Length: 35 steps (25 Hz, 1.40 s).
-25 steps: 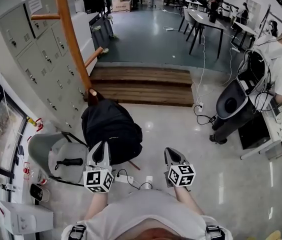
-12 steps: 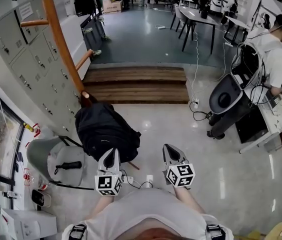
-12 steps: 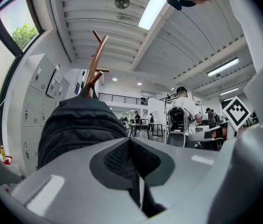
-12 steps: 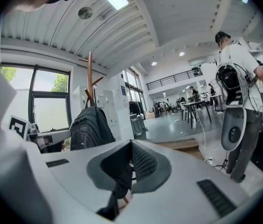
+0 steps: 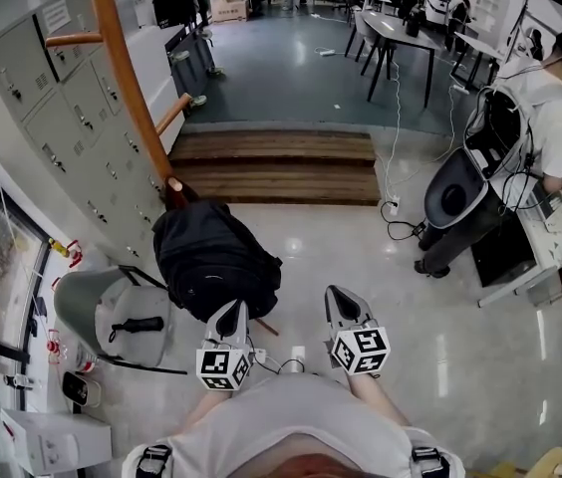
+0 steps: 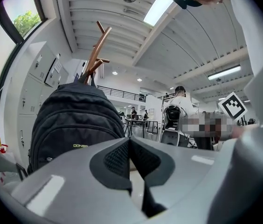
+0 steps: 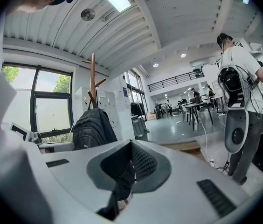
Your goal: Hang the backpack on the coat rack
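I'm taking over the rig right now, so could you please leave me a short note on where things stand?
Left gripper: jaws shut, empty, close to the backpack but not holding it.
Right gripper: jaws shut, empty, to the right of the backpack.
Backpack: against the coat rack pole, its top up at a low peg. It looks hung, though its bottom is hidden in the gripper views.
Done: apparently the hanging.
Left: check that the top loop sits properly on the peg, then back away.
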Each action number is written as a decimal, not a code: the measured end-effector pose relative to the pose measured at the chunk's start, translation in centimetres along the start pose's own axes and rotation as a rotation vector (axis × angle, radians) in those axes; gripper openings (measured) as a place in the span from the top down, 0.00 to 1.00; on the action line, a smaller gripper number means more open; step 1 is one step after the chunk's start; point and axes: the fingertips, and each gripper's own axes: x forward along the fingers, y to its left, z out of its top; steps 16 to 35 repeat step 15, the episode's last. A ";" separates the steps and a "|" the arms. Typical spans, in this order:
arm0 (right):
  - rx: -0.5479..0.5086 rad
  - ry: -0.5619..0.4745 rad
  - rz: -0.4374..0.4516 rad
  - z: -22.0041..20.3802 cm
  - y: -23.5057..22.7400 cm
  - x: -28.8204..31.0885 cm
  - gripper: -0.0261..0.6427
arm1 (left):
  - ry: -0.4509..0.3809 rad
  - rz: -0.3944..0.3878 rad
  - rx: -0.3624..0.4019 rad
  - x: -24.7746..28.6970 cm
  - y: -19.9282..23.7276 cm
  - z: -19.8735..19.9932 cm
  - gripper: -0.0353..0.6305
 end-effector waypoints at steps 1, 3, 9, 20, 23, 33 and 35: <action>0.000 0.002 0.002 -0.1 0.0 0.0 0.95 | 0.007 0.003 0.000 0.1 -0.1 -0.2 0.93; -0.001 0.004 0.006 -0.1 0.0 0.1 0.95 | 0.016 0.010 0.006 0.2 -0.2 -0.4 0.93; -0.003 0.002 0.012 0.0 0.2 0.4 0.95 | 0.022 0.011 0.011 0.4 0.1 -0.4 0.93; -0.004 0.008 0.019 -0.2 0.5 0.8 0.95 | 0.034 0.021 0.009 0.3 0.6 -0.9 0.93; -0.004 0.008 0.019 -0.2 0.5 0.8 0.95 | 0.034 0.021 0.009 0.3 0.6 -0.9 0.93; -0.004 0.008 0.019 -0.2 0.5 0.8 0.95 | 0.034 0.021 0.009 0.3 0.6 -0.9 0.93; -0.004 0.008 0.019 -0.2 0.5 0.8 0.95 | 0.034 0.021 0.009 0.3 0.6 -0.9 0.93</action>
